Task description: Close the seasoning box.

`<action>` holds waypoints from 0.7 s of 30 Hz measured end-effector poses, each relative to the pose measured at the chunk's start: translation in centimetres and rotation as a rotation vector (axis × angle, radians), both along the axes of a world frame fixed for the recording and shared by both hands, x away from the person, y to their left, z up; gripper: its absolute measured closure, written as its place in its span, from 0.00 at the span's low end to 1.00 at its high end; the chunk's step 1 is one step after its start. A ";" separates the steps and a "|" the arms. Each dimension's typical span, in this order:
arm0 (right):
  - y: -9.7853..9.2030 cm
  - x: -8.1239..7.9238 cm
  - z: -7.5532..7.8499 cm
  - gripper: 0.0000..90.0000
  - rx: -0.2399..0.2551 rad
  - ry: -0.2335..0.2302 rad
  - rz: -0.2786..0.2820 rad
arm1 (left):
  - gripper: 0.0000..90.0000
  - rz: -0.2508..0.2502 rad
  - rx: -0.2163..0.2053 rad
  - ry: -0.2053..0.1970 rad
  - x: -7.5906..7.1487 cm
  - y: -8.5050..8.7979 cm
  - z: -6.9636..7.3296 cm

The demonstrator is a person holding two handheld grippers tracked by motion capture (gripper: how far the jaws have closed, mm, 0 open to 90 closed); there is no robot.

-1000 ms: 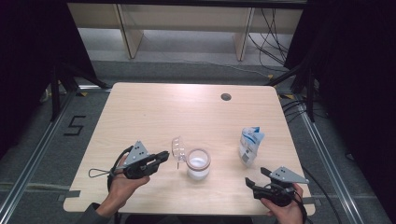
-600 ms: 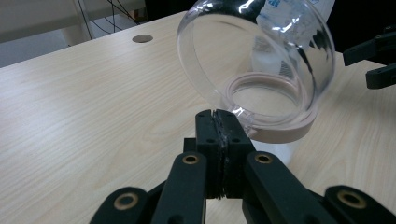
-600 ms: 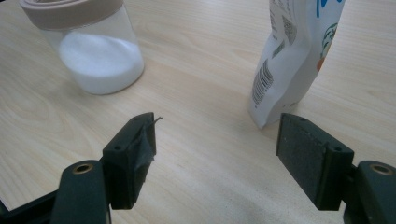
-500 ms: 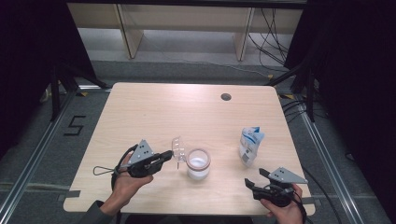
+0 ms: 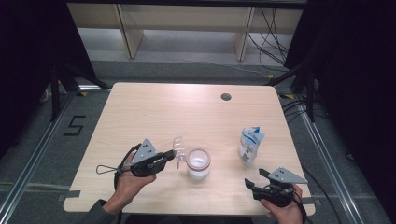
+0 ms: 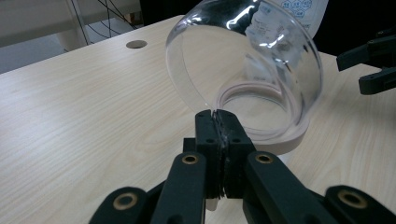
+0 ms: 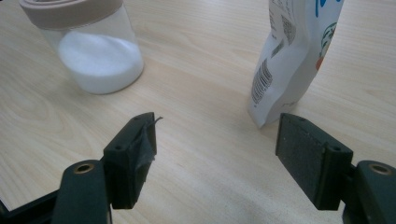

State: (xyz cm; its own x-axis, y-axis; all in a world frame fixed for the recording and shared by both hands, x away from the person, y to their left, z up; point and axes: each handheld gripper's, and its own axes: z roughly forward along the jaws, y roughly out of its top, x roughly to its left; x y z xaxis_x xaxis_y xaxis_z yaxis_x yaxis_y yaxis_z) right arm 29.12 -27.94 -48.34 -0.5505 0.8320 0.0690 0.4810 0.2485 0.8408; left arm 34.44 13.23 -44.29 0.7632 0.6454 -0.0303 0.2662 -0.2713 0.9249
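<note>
Sideways clear lid (image 5: 178,145), standing on edge, pinched by left tongs (image 5: 173,155)

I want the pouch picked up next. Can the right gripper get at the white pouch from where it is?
Probably yes. The right gripper has its jaws open and aimed toward the white pouch, which stands upright just ahead, with bare table between. The jar sits off to the side, out of the path.

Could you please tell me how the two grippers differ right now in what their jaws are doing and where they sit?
The left gripper is shut on the edge of the clear lid, tilted up beside the jar; the right gripper is open, with nothing between its pads. The left gripper sits at the jar; the right gripper rests near the table's front edge, facing the white pouch. Both are black, two-jawed and hand-held.
</note>
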 end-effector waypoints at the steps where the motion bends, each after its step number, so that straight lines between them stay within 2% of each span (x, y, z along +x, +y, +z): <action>1: 0.0 0.0 0.0 0.34 0.001 0.001 0.000 | 0.97 -0.001 0.004 -0.001 0.0 -0.1 0.0; 21: 0.1 -0.1 0.1 0.34 -0.002 0.003 0.002 | 0.97 -0.027 0.016 0.002 0.1 -0.9 -0.4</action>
